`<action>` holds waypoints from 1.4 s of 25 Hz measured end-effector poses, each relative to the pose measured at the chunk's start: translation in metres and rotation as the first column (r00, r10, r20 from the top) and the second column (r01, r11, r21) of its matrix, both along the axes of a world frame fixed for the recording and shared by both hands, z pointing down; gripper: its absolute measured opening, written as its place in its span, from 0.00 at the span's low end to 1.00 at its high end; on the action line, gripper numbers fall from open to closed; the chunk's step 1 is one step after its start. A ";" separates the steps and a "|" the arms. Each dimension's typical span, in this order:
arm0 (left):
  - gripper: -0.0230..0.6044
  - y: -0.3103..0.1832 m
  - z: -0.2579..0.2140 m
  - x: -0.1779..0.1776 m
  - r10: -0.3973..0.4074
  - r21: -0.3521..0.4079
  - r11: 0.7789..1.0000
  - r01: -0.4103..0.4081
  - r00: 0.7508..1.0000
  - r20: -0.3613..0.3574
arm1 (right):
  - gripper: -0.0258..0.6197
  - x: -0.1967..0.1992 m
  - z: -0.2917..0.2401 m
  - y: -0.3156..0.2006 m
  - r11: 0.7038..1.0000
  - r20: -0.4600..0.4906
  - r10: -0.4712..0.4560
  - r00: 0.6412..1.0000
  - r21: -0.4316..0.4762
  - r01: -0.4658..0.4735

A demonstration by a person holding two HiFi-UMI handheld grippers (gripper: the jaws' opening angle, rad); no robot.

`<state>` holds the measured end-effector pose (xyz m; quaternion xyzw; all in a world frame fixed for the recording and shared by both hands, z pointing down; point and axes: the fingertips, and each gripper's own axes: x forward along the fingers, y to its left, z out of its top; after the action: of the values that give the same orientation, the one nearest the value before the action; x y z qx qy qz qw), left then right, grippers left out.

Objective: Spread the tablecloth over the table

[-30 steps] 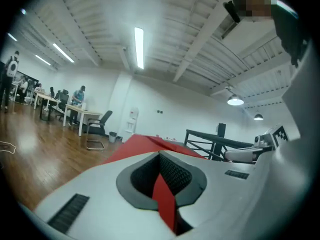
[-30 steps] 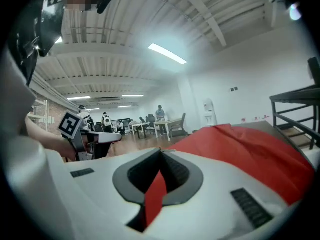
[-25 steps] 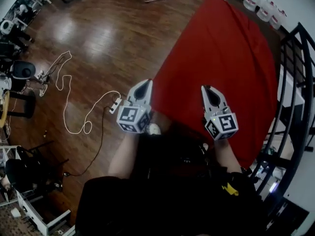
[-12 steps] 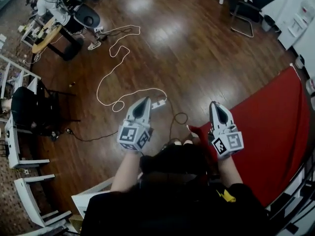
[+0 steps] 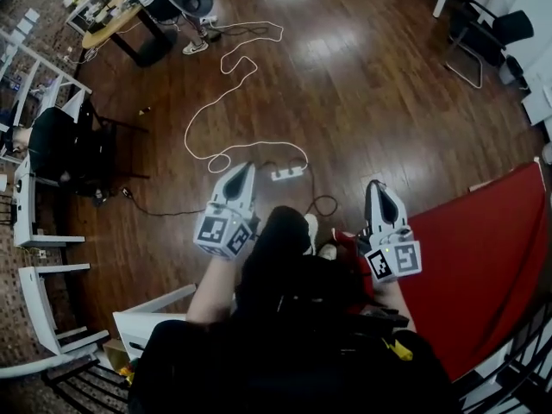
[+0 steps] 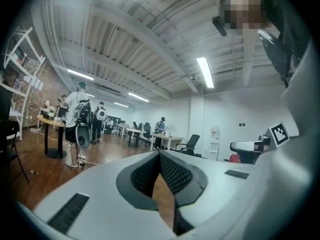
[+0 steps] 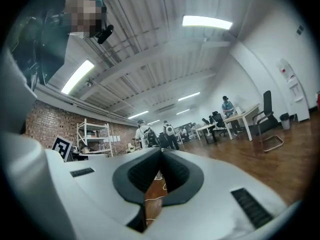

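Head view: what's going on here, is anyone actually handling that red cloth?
A person holds a gripper in each hand. The left gripper and right gripper are both shut and empty, pointing level out over the wooden floor. The red tablecloth lies spread at the lower right; neither gripper holds it.

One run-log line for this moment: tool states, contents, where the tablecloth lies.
left tool: shut, empty | right tool: shut, empty | red fabric tablecloth: spread at right, ungripped | tools point across brown wooden floor

The left gripper [image 6: 160, 156] holds level with its jaws together and empty, facing desks [image 6: 165, 139], chair [image 6: 190, 145] and standing people [image 6: 77, 116].
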<state>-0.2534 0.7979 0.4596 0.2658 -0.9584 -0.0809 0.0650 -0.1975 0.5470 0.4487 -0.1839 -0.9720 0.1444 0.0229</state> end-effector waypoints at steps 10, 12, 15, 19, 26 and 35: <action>0.04 -0.008 -0.011 -0.143 0.207 0.136 0.967 -0.215 0.976 0.072 | 0.05 -0.138 0.010 0.048 0.989 -0.002 0.118 0.993 0.085 -0.117; 0.04 -0.001 -0.028 -0.174 0.251 0.150 0.952 -0.265 0.962 0.107 | 0.05 -0.181 -0.004 0.066 0.987 0.024 0.128 0.992 0.095 -0.129; 0.04 0.010 -0.031 -0.211 0.308 0.163 0.932 -0.323 0.945 0.110 | 0.05 -0.224 -0.025 0.094 0.985 0.073 0.141 0.987 0.092 -0.147; 0.04 0.009 -0.022 -0.260 0.353 0.194 0.912 -0.363 0.932 0.082 | 0.05 -0.255 -0.027 0.095 0.973 0.049 0.191 0.980 0.123 -0.196; 0.04 -0.068 -0.017 -0.336 0.488 0.206 0.844 -0.494 0.869 0.083 | 0.05 -0.304 -0.015 0.000 0.902 0.019 0.422 0.906 0.093 -0.422; 0.04 -0.288 -0.020 -0.432 0.583 0.164 0.783 -0.600 0.800 0.143 | 0.05 -0.378 -0.025 -0.182 0.816 0.128 0.541 0.831 0.159 -0.555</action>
<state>-0.6853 0.5101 0.4395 0.5614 -0.8151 -0.1415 0.0195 -0.5756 0.3648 0.4238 0.1012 -0.9931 0.0445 -0.0395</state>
